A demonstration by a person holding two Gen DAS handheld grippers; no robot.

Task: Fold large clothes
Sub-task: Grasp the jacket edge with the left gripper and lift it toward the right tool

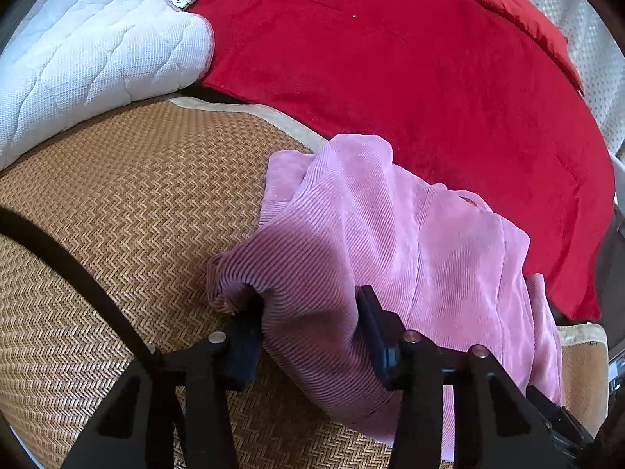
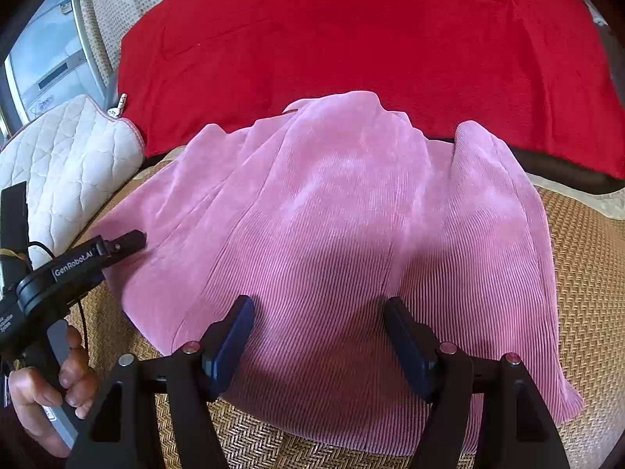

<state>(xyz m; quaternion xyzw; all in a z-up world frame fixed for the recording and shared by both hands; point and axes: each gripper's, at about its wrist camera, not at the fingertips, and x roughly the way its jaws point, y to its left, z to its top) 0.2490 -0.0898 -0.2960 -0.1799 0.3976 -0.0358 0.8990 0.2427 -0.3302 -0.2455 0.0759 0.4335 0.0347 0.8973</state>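
Pink garment (image 1: pixel 390 242) lies bunched on the woven mat (image 1: pixel 117 215); left claw (image 1: pixel 308 336) pinches its fold, right claw (image 2: pixel 318 336) spread over it. Red blanket (image 2: pixel 351 39) behind, white quilt (image 1: pixel 97 47) aside.

Bed: covered by a brown woven mat (image 1: pixel 129 203) – zigzag pattern.
On the mat: a pink ribbed garment (image 2: pixel 332 215).
Behind it: a red blanket (image 1: pixel 390 58).
Left side: a white quilted pad (image 1: pixel 90 54).
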